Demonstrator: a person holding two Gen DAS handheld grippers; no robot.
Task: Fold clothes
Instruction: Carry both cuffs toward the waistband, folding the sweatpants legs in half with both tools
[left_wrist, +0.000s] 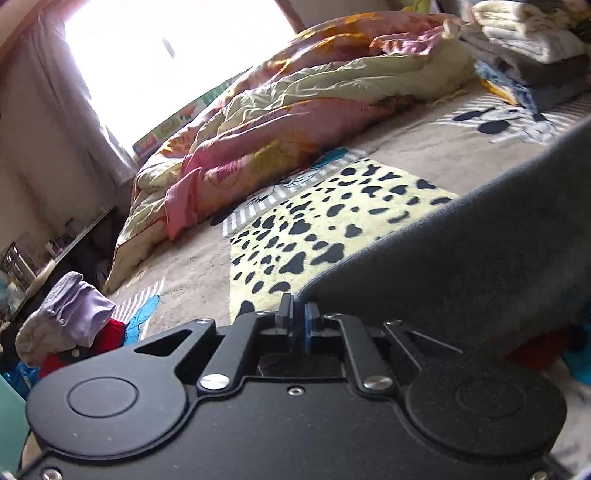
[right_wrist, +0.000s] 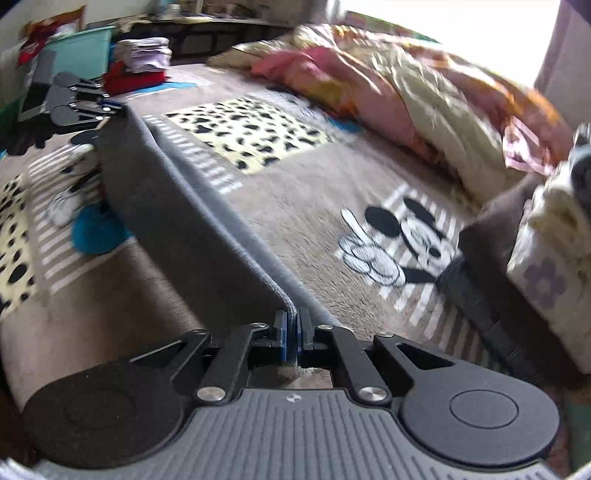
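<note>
Left gripper (left_wrist: 298, 314) and right gripper (right_wrist: 291, 330) each clenched on grey garment (right_wrist: 177, 206); edge taut above bed (right_wrist: 314, 177). Keep tension even, lower flat.

garment (right_wrist: 177, 206): dark grey | blanket (right_wrist: 295, 206): beige, leopard-spot patch | quilt (left_wrist: 295, 92): pink-yellow floral

A dark grey knit garment (right_wrist: 173, 206) hangs stretched taut above the bed (right_wrist: 295, 206), its folded upper edge running straight from near the bed's front edge toward the far left corner. The lower part drapes down, seemingly doubled over.
</note>
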